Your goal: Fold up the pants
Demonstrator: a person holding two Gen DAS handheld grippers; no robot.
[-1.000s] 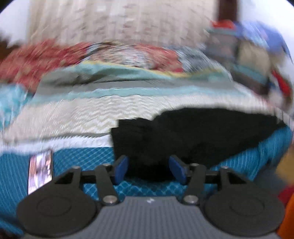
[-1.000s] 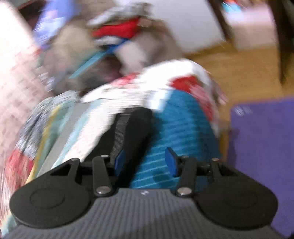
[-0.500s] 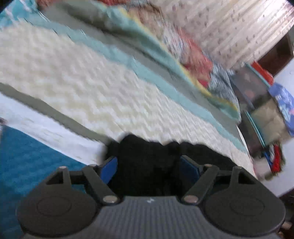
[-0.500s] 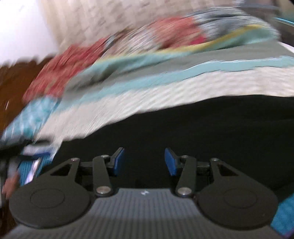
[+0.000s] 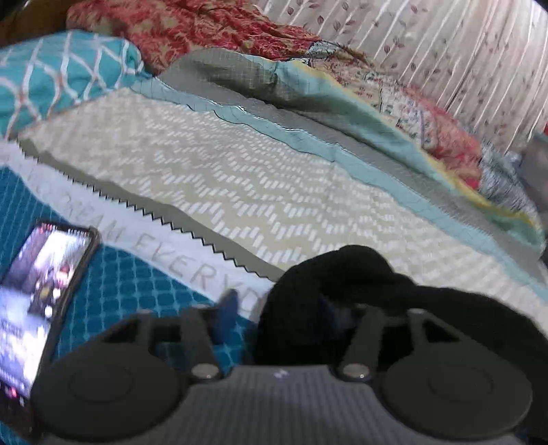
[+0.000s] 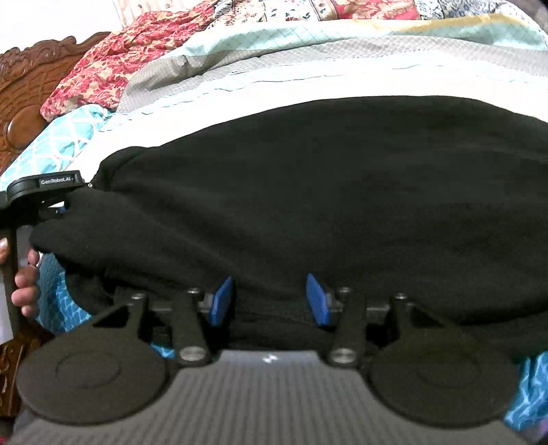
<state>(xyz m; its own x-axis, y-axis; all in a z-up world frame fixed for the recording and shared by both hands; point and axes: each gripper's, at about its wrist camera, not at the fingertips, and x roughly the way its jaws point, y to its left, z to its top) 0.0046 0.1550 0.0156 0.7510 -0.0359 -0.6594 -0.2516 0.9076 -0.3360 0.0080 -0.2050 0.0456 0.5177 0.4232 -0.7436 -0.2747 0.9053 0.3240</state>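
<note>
The black pants (image 6: 325, 191) lie spread across the bed in the right wrist view. My right gripper (image 6: 270, 301) stands open at their near edge, with fabric lying between its blue pads (image 6: 222, 301). At the left end of the pants the left gripper's body (image 6: 41, 186) shows, with a hand (image 6: 24, 274) around it. In the left wrist view a bunched end of the pants (image 5: 346, 274) rises between the fingers of my left gripper (image 5: 277, 309). Its jaws are closing. The cloth hides the right finger, and the left pad (image 5: 227, 311) stands clear of it.
A lit phone (image 5: 37, 291) lies on the blue patterned bed cover (image 5: 137, 284) left of the left gripper. Behind are a cream chevron quilt (image 5: 239, 178), a teal pillow (image 5: 58, 75), a red floral blanket (image 5: 191, 30) and a carved wooden headboard (image 6: 20, 102).
The left view has rolled back toward level; the phone is in sight again and black cloth now covers the right finger. The right gripper sits lower at the pants' near edge, with the left gripper now visible.
</note>
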